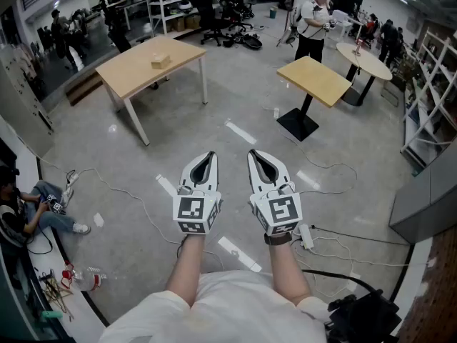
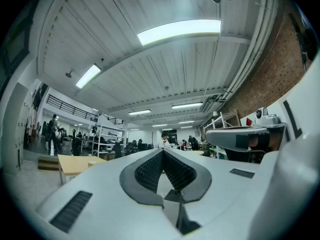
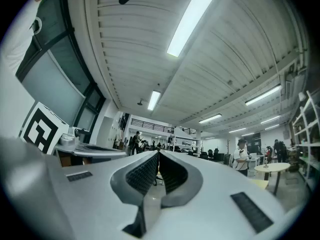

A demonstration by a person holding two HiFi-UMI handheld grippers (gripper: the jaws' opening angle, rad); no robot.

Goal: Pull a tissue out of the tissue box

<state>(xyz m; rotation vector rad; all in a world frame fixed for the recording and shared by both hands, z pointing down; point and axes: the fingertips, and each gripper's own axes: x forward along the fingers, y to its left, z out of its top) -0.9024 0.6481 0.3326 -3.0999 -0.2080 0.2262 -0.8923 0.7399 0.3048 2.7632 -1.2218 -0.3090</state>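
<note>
At the far left a seated person sits on the floor by the wall, well away from the work. Next comes a long wooden table, and on it a small tan box, the only candidate for the tissue box, though it is too small to confirm. It lies well apart from both tools, so no pull can begin from here.

The left gripper hovers over bare floor, its jaws pressed together at the tips with nothing between them. Just beside it, the right gripper is closed and empty in the same way. Both point level across the room, which reads as a neutral carrying pose rather than a reach.

Further right stand a square pedestal table, a standing person and a round table.
</note>
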